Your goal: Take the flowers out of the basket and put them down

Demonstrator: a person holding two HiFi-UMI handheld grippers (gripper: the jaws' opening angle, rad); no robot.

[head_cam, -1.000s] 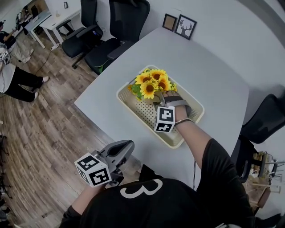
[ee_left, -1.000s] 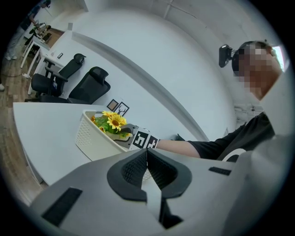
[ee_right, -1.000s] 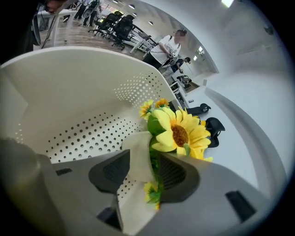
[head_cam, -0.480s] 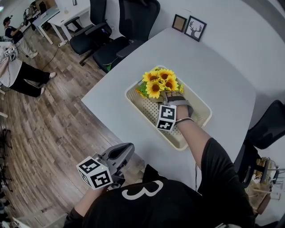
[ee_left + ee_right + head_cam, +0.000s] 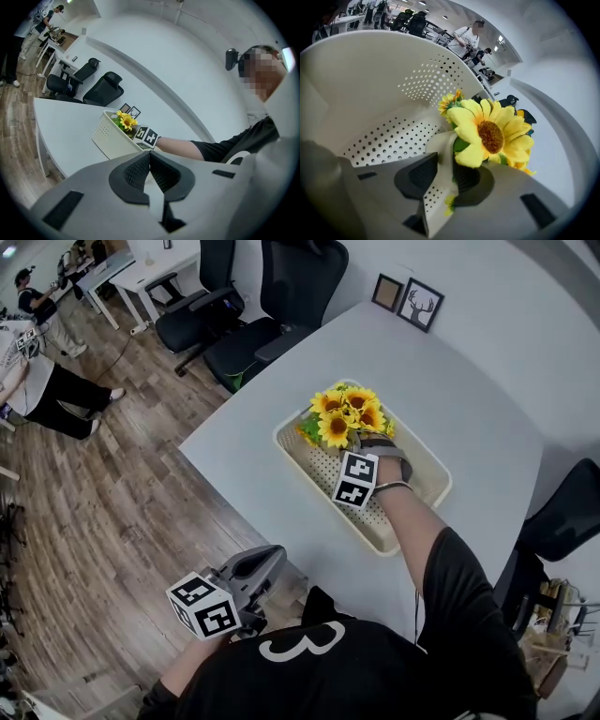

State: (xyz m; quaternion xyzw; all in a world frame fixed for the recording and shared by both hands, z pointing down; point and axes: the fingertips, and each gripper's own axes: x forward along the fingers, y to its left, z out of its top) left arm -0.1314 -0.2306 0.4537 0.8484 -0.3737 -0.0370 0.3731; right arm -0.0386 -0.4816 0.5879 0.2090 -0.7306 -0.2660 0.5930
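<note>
A bunch of yellow sunflowers [image 5: 347, 413] stands at the far left end of a cream perforated basket [image 5: 292, 454] on the white table. My right gripper [image 5: 356, 440] reaches down into the basket from the near side. In the right gripper view its jaws have just been closing; the base of the flowers [image 5: 490, 133] lies between the pads of the gripper [image 5: 446, 161], leaf and stem against the right pad. My left gripper [image 5: 272, 559] hangs off the table's near corner over the floor. Its pads meet with nothing between them [image 5: 149, 157], and it looks toward the basket [image 5: 110, 138].
The white table [image 5: 450, 399] ends close to the basket's left side. Two framed pictures [image 5: 412, 301] stand at its far edge. Black office chairs [image 5: 281, 296] stand behind the table and another chair [image 5: 562, 512] at the right. People [image 5: 47, 371] stand on the wooden floor at far left.
My right gripper has edged closer to the flowers inside the basket and its marker cube has tilted. The head view has shifted a little. The left gripper has barely moved.
</note>
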